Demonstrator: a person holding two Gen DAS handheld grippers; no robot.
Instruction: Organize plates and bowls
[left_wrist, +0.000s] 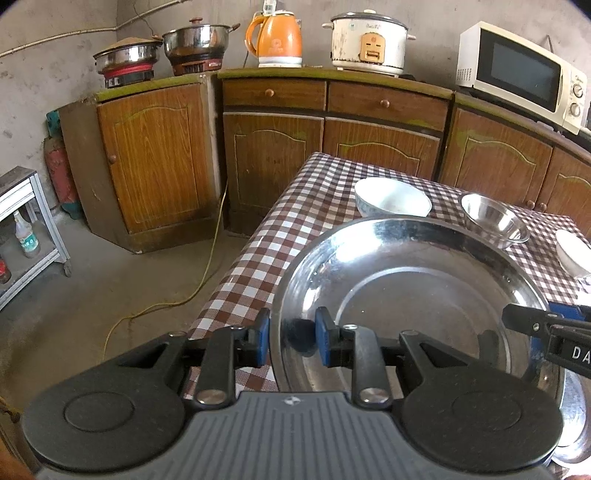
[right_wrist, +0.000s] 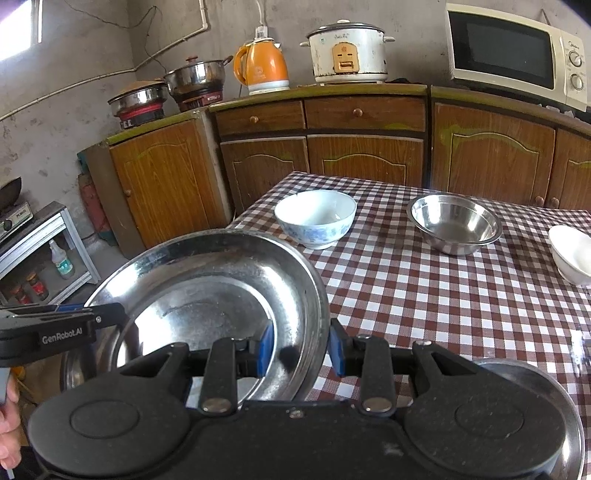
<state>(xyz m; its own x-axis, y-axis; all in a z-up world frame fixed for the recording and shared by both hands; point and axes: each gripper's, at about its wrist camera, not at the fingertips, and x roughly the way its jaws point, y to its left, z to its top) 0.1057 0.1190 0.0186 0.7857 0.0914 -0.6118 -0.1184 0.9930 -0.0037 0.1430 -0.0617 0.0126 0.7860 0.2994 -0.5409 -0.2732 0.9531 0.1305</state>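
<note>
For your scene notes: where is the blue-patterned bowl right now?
In the right wrist view the blue-patterned bowl stands on the checked tablecloth, left of the steel bowl, beyond the held plate.

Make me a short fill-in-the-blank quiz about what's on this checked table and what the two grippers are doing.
1. Both grippers, the left gripper and the right gripper, clamp the rim of one large steel ____.
2. The white bowl with the blue pattern stands on the ____ tablecloth.
3. To the right of that bowl stands a bowl made of ____.

Missing words: plate; checked; steel
</note>
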